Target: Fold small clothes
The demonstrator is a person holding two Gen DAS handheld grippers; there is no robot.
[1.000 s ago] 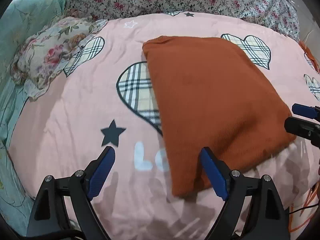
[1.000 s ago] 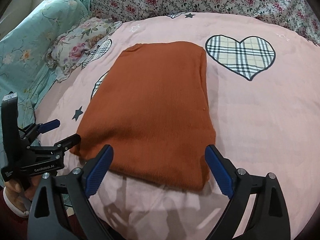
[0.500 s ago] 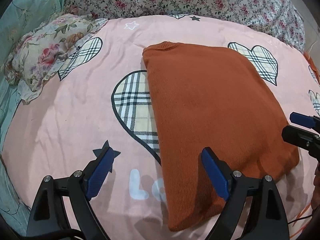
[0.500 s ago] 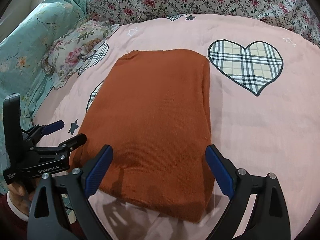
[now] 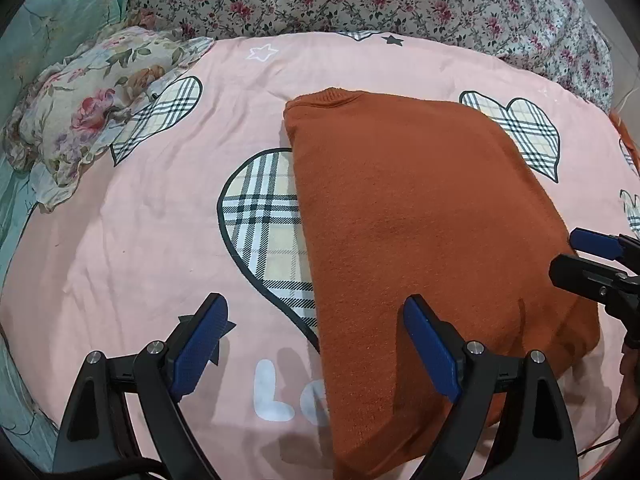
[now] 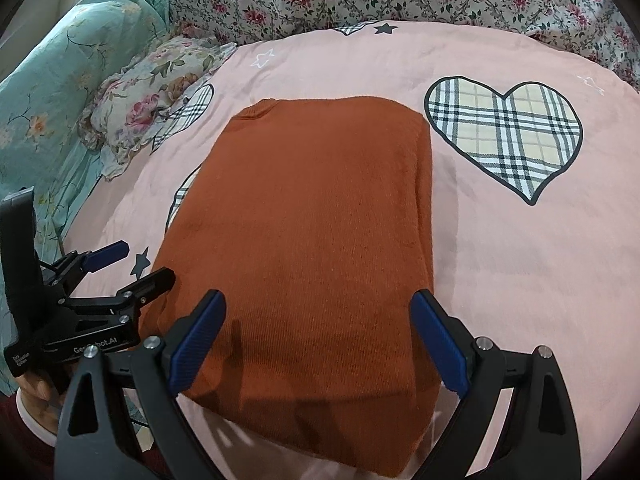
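Rust knit sweater (image 6: 320,240), folded rectangle, ribbed collar, pink bedsheet (image 6: 520,280)

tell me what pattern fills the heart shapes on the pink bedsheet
A beige plaid crossed with black and white lines, inside a black outline. The heart shows best in the right wrist view.

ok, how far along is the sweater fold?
Done: the orange sweater lies as a narrow rectangle on the pink sheet, sleeves out of sight, collar at the far end. In hand: nothing; the left gripper and right gripper are both open over its near end. Left: probably the end-to-end fold.
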